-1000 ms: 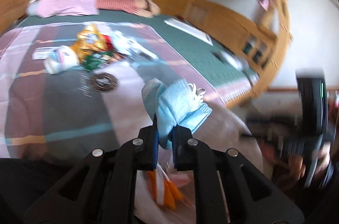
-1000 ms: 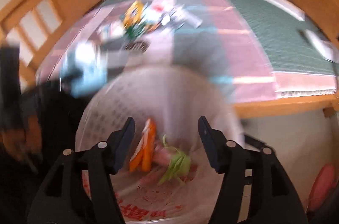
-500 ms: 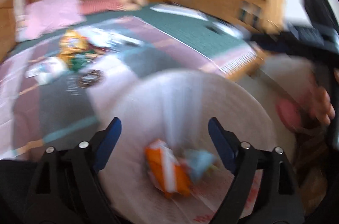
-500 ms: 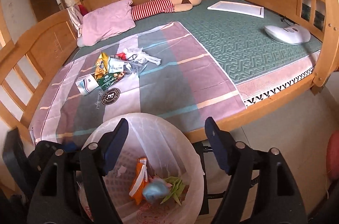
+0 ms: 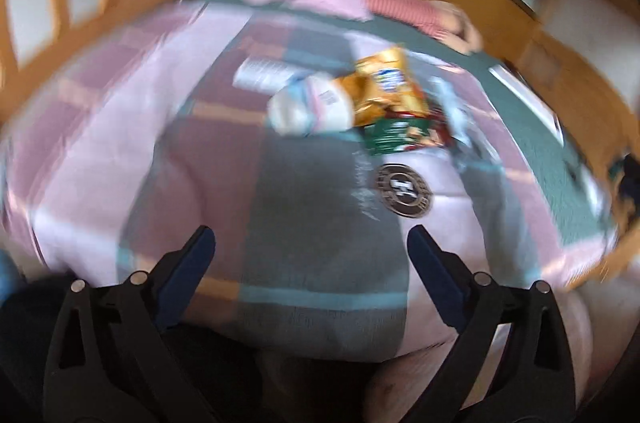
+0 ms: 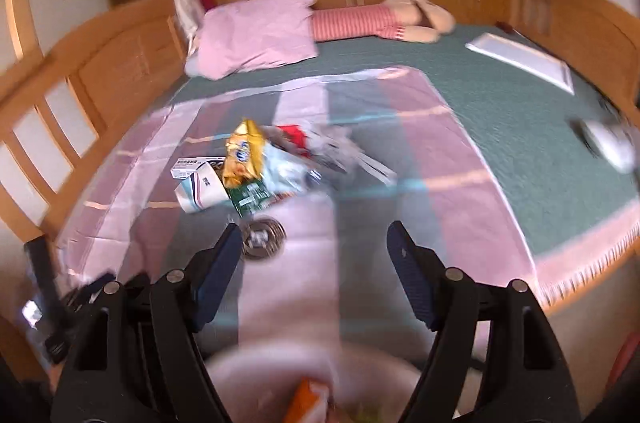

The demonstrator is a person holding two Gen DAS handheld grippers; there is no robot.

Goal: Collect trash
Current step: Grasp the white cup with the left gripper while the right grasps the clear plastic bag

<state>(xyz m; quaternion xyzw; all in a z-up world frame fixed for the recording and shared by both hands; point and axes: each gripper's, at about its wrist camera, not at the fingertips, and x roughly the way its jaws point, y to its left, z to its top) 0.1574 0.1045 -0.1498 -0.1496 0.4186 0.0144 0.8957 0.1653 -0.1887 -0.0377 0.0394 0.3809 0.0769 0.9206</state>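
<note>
— Two grippers, both over the striped blanket [image 6: 420,143]. What does the left gripper [image 5: 310,255] have?
— Nothing. Its jaws are opening wide, with only blanket showing between them. That view is badly blurred.
— Where is the trash from there?
— Ahead of it and slightly right of its centre line: a white pack [image 5: 308,107] on the left of the heap, a gold snack bag [image 5: 384,87] beside it, a green wrapper [image 5: 394,139] just below that. A round dark emblem [image 5: 404,189] on the blanket sits nearer, ahead of the right finger.
— And the right gripper [image 6: 314,247]?
— Also empty, jaws standing well apart. The trash heap [image 6: 260,167] lies ahead and to its left, with clear plastic wrappers [image 6: 340,151] trailing toward its centre. The emblem is just beside the tip of its left finger.
— The bin?
— Its pale rim [image 6: 256,359] shows right under the right gripper, an orange packet [image 6: 308,399] inside. A pink pillow [image 6: 256,35] lies far ahead.
</note>
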